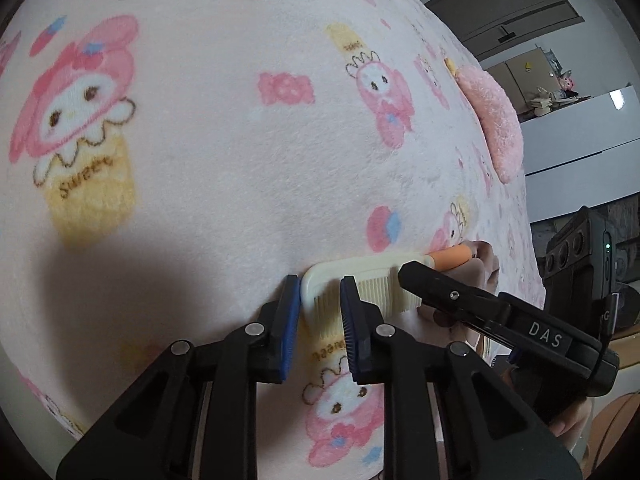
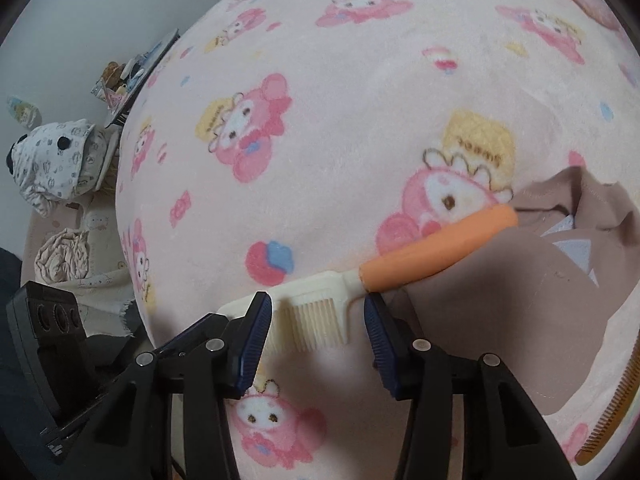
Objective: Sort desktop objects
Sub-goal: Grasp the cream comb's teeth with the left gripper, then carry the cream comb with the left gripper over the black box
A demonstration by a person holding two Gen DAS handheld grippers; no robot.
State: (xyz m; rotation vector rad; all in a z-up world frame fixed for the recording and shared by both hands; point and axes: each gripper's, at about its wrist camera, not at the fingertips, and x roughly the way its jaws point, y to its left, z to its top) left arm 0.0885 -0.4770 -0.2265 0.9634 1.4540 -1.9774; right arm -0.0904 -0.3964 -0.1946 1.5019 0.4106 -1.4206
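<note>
A cream comb (image 1: 360, 284) with an orange handle (image 1: 450, 258) is held over the pink cartoon-print blanket (image 1: 240, 140). My left gripper (image 1: 320, 304) is shut on the comb's toothed end, with blue pads (image 1: 290, 320) on both sides of it. In the right wrist view the same comb (image 2: 316, 312) and its orange handle (image 2: 436, 248) lie between the jaws of my right gripper (image 2: 318, 320), which stands open around the teeth without touching. The right gripper's black finger (image 1: 440, 292) shows in the left wrist view beside the comb.
A brown cloth pouch (image 2: 560, 280) lies on the blanket at right, with a dark amber comb (image 2: 616, 412) beyond it. A fluffy pink item (image 1: 496, 120) lies near the blanket's far edge. A plush toy (image 2: 52, 160) and clutter sit off the left edge.
</note>
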